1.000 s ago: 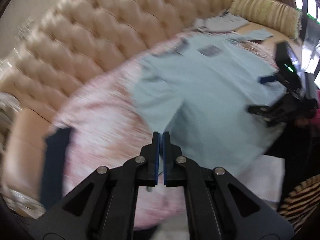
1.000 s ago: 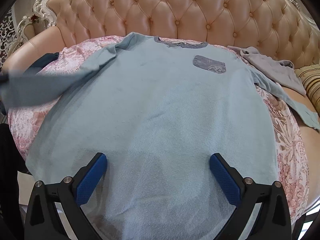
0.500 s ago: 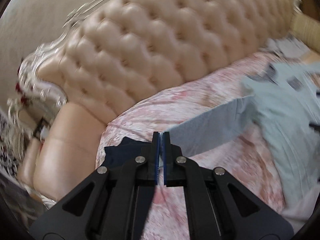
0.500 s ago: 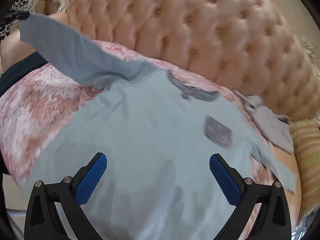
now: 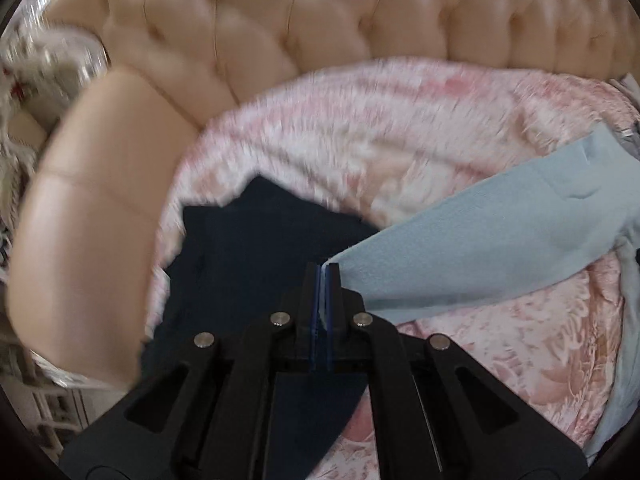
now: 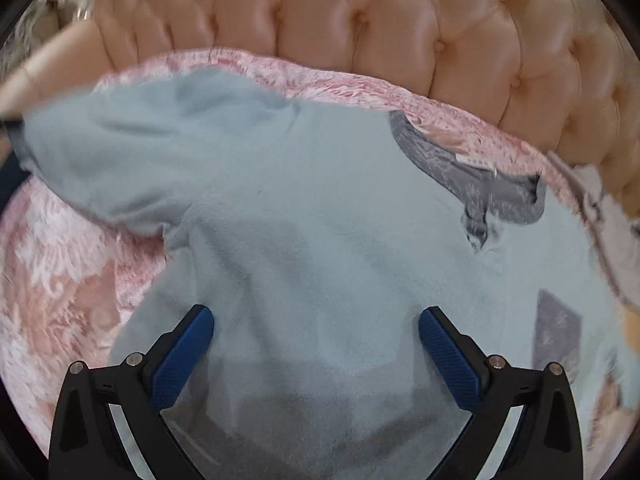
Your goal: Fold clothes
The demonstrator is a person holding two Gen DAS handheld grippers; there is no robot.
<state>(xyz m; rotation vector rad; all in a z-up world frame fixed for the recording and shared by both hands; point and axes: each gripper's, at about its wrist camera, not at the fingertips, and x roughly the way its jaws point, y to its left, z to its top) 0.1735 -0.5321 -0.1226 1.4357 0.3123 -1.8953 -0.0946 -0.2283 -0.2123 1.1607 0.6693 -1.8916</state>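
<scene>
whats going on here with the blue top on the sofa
A person with two handheld grippers is laying out a light blue top on the pink sofa cover. The left gripper is shut on the sleeve end, drawn out sideways. The right gripper hangs open over the top's body.

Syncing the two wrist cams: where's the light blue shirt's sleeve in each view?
Left wrist: the sleeve runs from the right edge down to centre, its end pinched in the shut left gripper, lying over the navy cloth.
Right wrist: the sleeve stretches from the shirt to the upper left edge; the right gripper hovers open over the shirt.
Shared landmark: the pink cover.
</scene>
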